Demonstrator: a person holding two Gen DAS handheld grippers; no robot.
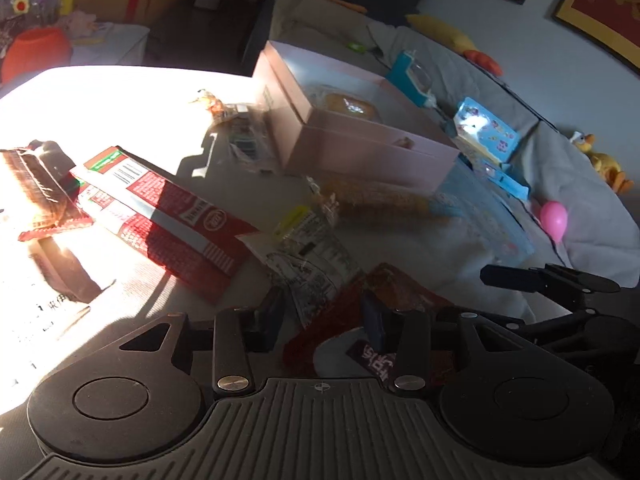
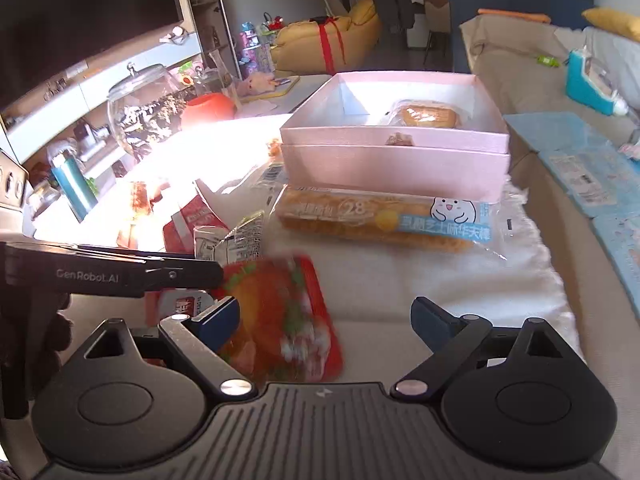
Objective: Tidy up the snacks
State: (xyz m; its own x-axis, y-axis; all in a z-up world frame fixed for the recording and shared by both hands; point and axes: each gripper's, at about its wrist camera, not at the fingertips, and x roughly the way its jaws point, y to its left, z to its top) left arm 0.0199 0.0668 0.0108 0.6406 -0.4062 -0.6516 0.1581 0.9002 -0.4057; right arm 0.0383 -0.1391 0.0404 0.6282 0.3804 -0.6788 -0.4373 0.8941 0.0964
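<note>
Now, red pouch (image 2: 280, 320) between my two grippers, pink box (image 2: 394, 142) ahead.
My left gripper (image 1: 324, 316) has its fingers clamped on the pouch's near edge; its long axis runs away toward the box. The right gripper (image 2: 324, 322) is spread wide, pouch just inside its left finger, nothing gripped, so left leads.
</note>
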